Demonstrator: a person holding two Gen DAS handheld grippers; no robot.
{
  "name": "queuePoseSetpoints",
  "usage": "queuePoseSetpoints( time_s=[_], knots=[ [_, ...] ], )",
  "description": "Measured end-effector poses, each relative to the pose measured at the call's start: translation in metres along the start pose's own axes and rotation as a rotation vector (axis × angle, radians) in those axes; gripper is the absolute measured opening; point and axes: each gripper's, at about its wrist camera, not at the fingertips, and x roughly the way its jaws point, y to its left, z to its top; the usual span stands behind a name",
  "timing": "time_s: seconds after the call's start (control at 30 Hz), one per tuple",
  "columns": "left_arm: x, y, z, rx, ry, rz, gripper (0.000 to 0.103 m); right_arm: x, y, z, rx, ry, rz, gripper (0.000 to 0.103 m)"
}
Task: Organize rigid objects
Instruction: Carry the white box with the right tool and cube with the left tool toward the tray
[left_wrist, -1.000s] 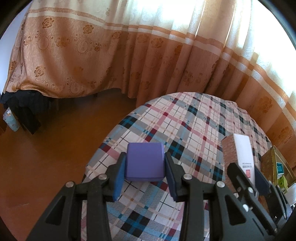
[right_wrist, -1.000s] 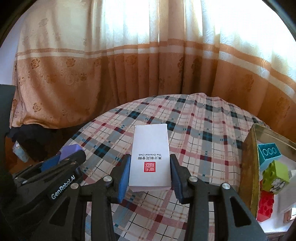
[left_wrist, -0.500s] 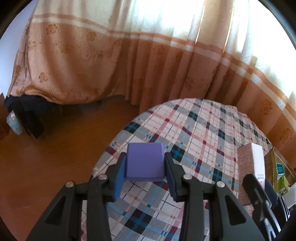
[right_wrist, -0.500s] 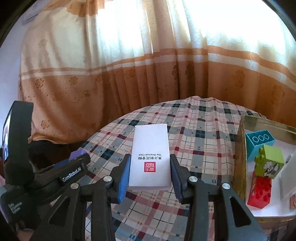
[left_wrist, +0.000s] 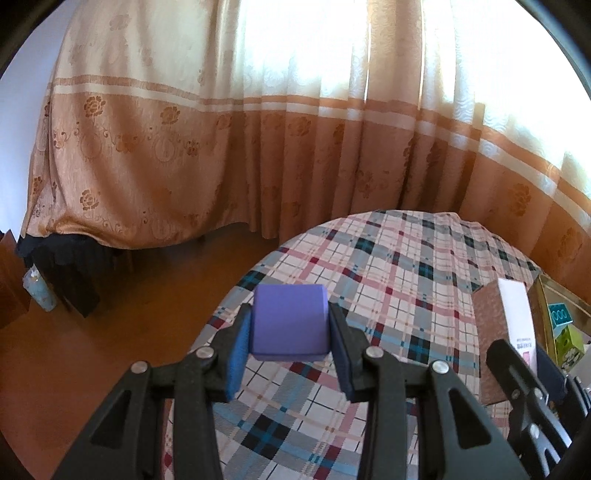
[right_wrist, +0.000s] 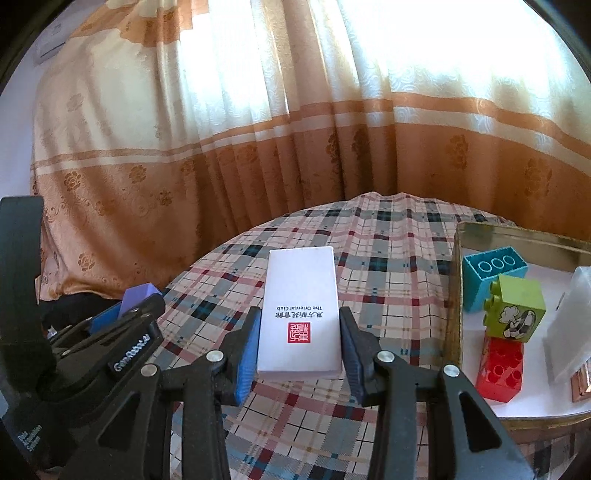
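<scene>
My left gripper (left_wrist: 290, 328) is shut on a purple block (left_wrist: 290, 323) and holds it above the near left edge of the plaid-covered table (left_wrist: 388, 266). My right gripper (right_wrist: 299, 328) is shut on a white box with a red seal (right_wrist: 300, 314), held above the table (right_wrist: 369, 229). The white box also shows in the left wrist view (left_wrist: 515, 314) at the right. The left gripper and purple block (right_wrist: 138, 295) show at the left of the right wrist view.
A gold-rimmed tray (right_wrist: 456, 295) at the right holds a teal brick (right_wrist: 493, 273), a green brick (right_wrist: 515, 312), a red brick (right_wrist: 500, 369) and a translucent white piece (right_wrist: 570, 325). Orange curtains (left_wrist: 258, 147) hang behind. Brown floor (left_wrist: 110, 332) lies left of the table.
Both grippers have lifted and tilted upward with their objects still held. The right gripper has shifted so more of the tray and its bricks shows.
</scene>
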Motion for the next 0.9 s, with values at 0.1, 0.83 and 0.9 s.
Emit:
queuePoseSetpoints(
  time_s=[0.1, 0.83, 0.9],
  knots=[
    [-0.004, -0.003, -0.001, 0.019, -0.016, 0.001, 0.04, -0.007, 0.005, -0.001, -0.025, -0.026, -0.011, 0.043],
    [-0.015, -0.006, -0.005, 0.016, -0.041, -0.041, 0.04, -0.041, 0.01, -0.007, -0.084, -0.137, -0.079, 0.043],
    [-0.014, -0.006, -0.005, 0.005, -0.039, -0.042, 0.04, -0.044, 0.01, -0.008, -0.092, -0.143, -0.084, 0.043]
  ],
)
